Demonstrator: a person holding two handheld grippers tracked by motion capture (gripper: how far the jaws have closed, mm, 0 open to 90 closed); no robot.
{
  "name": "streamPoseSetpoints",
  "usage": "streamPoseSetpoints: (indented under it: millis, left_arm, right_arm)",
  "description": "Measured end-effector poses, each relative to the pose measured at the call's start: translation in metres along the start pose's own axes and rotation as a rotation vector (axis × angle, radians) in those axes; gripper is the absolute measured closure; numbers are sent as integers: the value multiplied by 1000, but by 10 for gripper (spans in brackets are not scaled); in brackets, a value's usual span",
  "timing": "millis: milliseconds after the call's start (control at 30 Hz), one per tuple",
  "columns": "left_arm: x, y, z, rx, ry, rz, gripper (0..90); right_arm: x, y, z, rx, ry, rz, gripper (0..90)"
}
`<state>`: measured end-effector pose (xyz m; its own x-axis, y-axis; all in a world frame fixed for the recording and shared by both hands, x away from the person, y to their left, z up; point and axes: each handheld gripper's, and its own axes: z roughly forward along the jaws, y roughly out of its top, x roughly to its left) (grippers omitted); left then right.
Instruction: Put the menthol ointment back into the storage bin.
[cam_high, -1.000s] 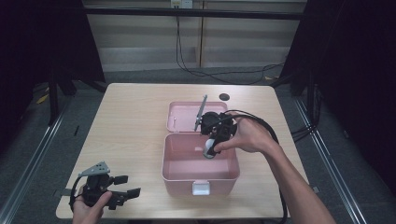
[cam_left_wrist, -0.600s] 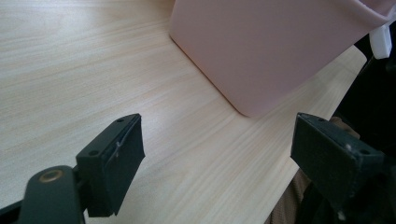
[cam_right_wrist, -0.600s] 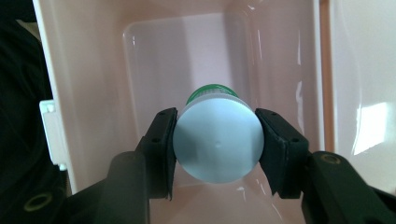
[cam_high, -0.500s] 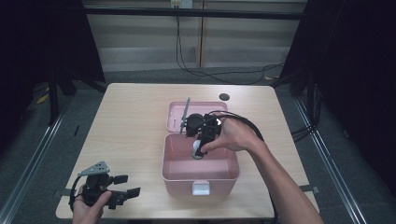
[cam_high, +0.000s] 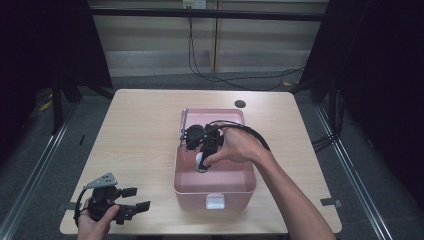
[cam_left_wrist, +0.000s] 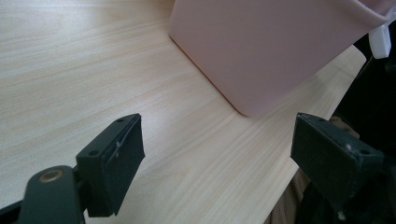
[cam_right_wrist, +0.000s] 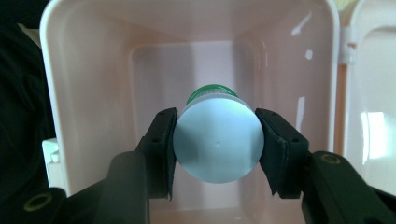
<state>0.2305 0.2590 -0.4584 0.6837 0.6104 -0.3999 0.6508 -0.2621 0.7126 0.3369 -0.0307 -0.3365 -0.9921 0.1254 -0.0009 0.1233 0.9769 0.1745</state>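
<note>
White-capped bottle (cam_right_wrist: 217, 144), clamped in right claw (cam_right_wrist: 217, 149), over pink box (cam_right_wrist: 84, 93)

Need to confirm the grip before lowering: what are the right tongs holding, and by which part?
The right tongs clamp a white bottle with a green cap by its sides near the base, over the open pink box.

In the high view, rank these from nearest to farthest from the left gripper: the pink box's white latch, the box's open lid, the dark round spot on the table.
From the left gripper:
1. White latch, on the pink box's near wall.
2. Open lid, behind the box.
3. Dark round spot, near the table's far edge.
</note>
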Motion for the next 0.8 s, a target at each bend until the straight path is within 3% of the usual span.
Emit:
streamPoseSetpoints:
  millis: [467, 800]
  left_arm:
    - [0, 0, 0, 2, -2, 0, 170]
    - [0, 1, -1, -12, -2, -1, 170]
  right_arm:
    - [7, 24, 16, 46, 12, -55, 511]
    - [8, 36, 35, 74, 43, -49, 510]
